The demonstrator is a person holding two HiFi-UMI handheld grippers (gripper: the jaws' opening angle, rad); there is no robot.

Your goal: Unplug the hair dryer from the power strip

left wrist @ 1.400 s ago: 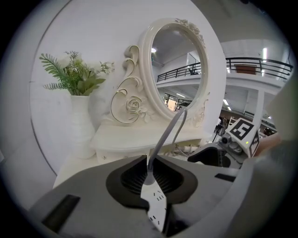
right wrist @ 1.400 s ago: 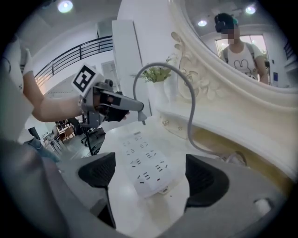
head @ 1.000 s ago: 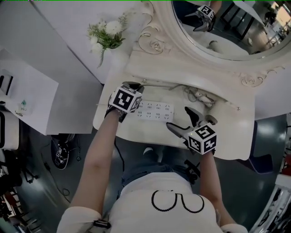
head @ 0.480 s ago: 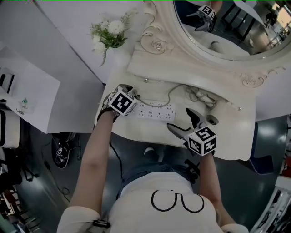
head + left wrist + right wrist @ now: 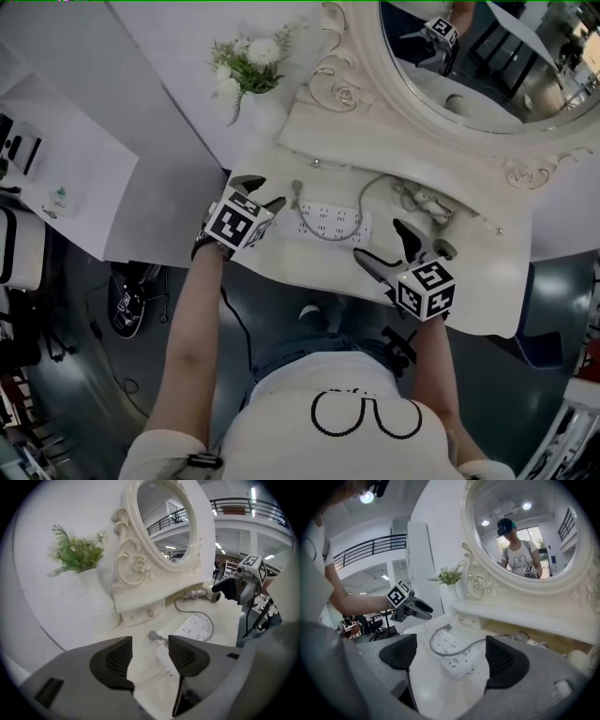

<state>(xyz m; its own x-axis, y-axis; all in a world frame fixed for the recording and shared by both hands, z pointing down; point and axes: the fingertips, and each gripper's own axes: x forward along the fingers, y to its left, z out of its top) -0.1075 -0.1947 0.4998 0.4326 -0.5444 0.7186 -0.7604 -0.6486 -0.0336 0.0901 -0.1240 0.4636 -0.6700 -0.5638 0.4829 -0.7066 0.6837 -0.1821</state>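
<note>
The white power strip (image 5: 328,222) lies flat on the cream dressing table (image 5: 469,300). The grey plug (image 5: 296,188) lies free on the table just off the strip's left end. Its grey cord (image 5: 349,225) loops across the strip toward the hair dryer (image 5: 419,200) under the mirror shelf. My left gripper (image 5: 265,190) is left of the plug; its jaws have just been opening and stand open with nothing between them. In the left gripper view the plug (image 5: 152,635) sits just beyond the fingertips. My right gripper (image 5: 377,240) hovers open near the strip's right end, holding nothing.
An oval mirror (image 5: 487,66) in a carved frame stands at the back, over a small drawer shelf (image 5: 140,606). A white vase of flowers (image 5: 248,66) stands at the back left. The table's front edge (image 5: 309,281) runs just below both grippers.
My left gripper was shut at the strip's left end; it has drawn back to the left and opened. The plug now lies loose on the table, its cord looped over the strip.
</note>
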